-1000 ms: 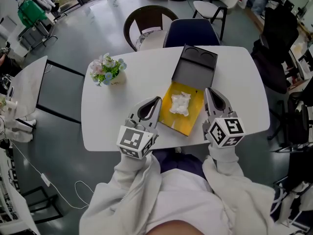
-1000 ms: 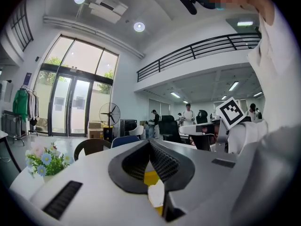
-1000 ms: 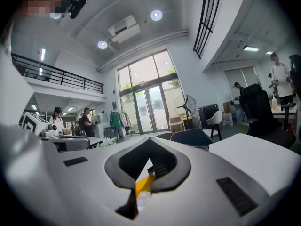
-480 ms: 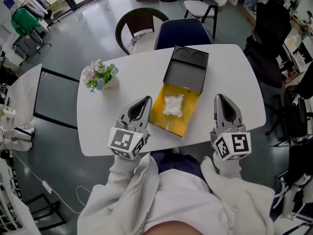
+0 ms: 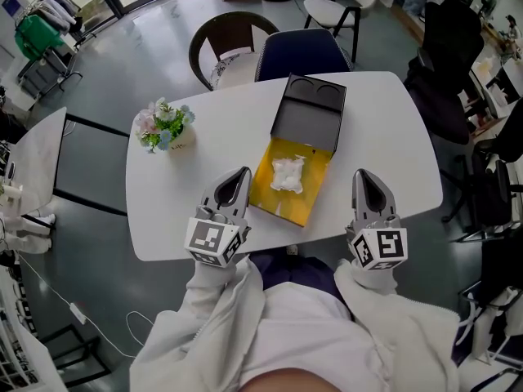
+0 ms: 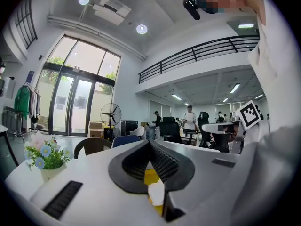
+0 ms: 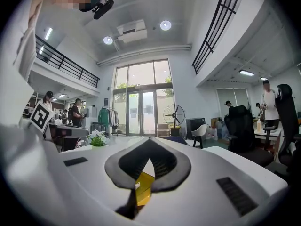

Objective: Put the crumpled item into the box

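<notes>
wad (image 5: 287, 174) lying in open yellow box (image 5: 276, 200). left gripper (image 5: 243, 172) and right gripper (image 5: 360, 175) closed, empty, flanking box.

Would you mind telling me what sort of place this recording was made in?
Probably an open-plan office or workshop hall. It has a high ceiling with a mezzanine railing, tall glass doors, and black office chairs with people standing at desks in the background.

White table (image 5: 204, 149) carries a small pot of flowers (image 5: 163, 126) near its far left corner, with a brown chair (image 5: 214, 49) and a blue chair (image 5: 298, 53) side by side at its far edge and a white chair (image 5: 339, 8) further back.
</notes>
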`<state>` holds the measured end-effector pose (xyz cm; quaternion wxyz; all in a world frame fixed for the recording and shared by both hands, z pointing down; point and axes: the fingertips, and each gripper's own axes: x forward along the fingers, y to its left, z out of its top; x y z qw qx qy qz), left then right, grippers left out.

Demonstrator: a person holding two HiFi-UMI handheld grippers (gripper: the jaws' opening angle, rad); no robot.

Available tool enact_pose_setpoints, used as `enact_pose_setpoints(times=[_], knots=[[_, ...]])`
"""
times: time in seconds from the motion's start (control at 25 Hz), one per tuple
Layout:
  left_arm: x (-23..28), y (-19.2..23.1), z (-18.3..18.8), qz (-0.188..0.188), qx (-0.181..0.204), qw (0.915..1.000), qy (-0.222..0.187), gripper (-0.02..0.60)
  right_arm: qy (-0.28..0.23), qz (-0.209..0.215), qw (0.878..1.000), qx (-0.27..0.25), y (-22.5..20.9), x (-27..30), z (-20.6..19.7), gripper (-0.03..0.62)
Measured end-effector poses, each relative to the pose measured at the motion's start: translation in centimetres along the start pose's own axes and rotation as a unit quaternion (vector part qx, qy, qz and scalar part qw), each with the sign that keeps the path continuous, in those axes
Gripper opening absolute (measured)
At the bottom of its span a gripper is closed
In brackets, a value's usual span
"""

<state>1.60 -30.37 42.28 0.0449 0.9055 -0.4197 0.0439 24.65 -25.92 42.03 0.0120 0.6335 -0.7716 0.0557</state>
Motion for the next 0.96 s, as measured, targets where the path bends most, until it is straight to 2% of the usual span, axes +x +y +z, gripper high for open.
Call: enact_pose_setpoints(times=[0.4,0.96], knots=[[-0.7,-0.5,-0.4,-0.002,0.009,0.9999,-0.003,0.015,0.004,0.001,1.0,0.001,0.6,0.2,-0.2,0.031],[-1.3,-0.4,-2.2,0.014,-0.001,0.9999,0.005,0.015,0.023,0.016,1.0,0.004,1.6,0.4,-1.9,0.031]])
